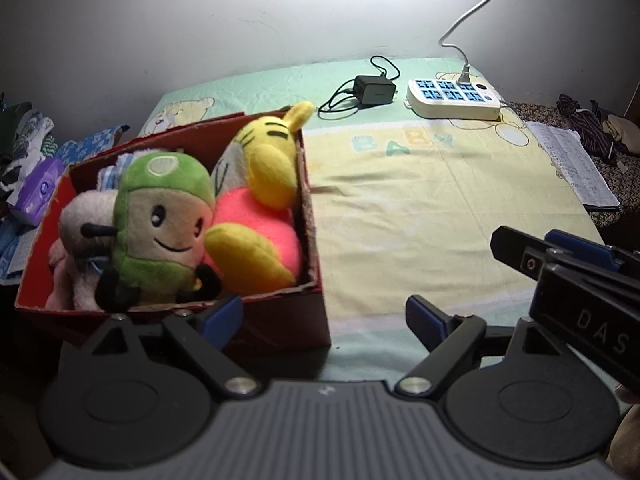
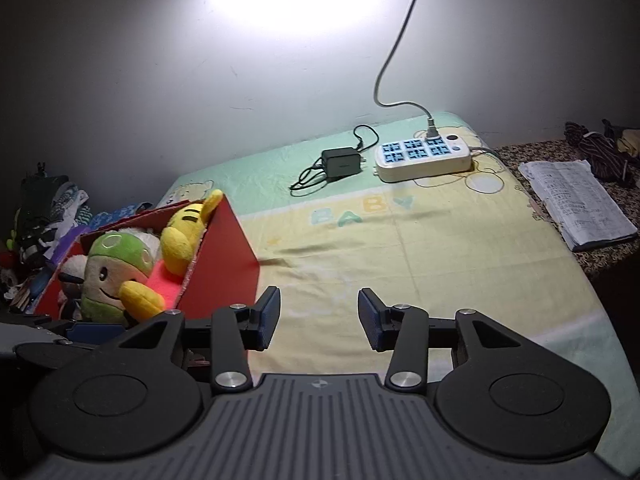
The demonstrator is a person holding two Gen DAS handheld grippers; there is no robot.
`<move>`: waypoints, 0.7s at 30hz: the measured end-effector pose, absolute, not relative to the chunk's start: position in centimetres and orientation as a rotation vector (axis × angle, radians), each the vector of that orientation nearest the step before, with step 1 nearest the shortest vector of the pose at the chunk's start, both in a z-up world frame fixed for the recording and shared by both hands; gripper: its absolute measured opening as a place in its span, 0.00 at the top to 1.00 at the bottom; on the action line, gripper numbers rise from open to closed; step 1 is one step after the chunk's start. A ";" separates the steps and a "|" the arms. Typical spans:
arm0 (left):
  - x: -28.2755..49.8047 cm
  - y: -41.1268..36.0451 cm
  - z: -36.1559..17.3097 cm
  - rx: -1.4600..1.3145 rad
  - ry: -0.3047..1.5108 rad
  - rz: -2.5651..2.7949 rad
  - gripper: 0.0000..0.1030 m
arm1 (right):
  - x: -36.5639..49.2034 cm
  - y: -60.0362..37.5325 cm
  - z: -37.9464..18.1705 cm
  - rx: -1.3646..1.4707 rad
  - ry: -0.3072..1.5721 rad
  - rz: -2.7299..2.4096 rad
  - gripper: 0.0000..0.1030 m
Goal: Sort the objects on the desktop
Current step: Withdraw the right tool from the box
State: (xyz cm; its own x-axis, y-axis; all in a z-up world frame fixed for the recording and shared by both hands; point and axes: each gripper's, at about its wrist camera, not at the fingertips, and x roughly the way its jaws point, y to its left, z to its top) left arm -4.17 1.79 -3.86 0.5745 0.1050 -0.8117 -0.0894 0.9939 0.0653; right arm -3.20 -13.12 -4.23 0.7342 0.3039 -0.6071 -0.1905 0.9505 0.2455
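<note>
Red cardboard box (image 1: 280, 320), left of frame, holds four plush toys: green-capped doll (image 1: 160, 216), yellow-pink tiger (image 1: 260, 184), two pale ones. Left gripper (image 1: 324, 320) and right gripper (image 2: 319, 318) tongs apart, empty.

The white plush toy (image 1: 82, 216) lay mostly hidden behind the green-capped smiling plush doll (image 1: 160, 216) in the red cardboard box (image 1: 280, 320). Print on the white paper booklet (image 2: 576, 204) was too small to read. The white power cable (image 2: 404, 40) ran off the top edge.

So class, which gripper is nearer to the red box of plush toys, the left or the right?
The left. The left gripper is open right at the red box's near wall, one finger in front of it. The right gripper, also open, is over the bare sheet beside the box.
</note>
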 end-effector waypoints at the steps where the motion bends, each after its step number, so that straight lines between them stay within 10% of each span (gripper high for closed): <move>1: -4.1 1.3 -4.1 0.020 0.958 0.113 0.15 | -3.1 -13.6 -4.4 0.173 0.699 0.262 0.46; 21: -3.2 -4.6 -6.3 0.121 1.037 0.113 0.15 | -2.5 -18.2 -8.0 0.226 0.815 0.128 0.42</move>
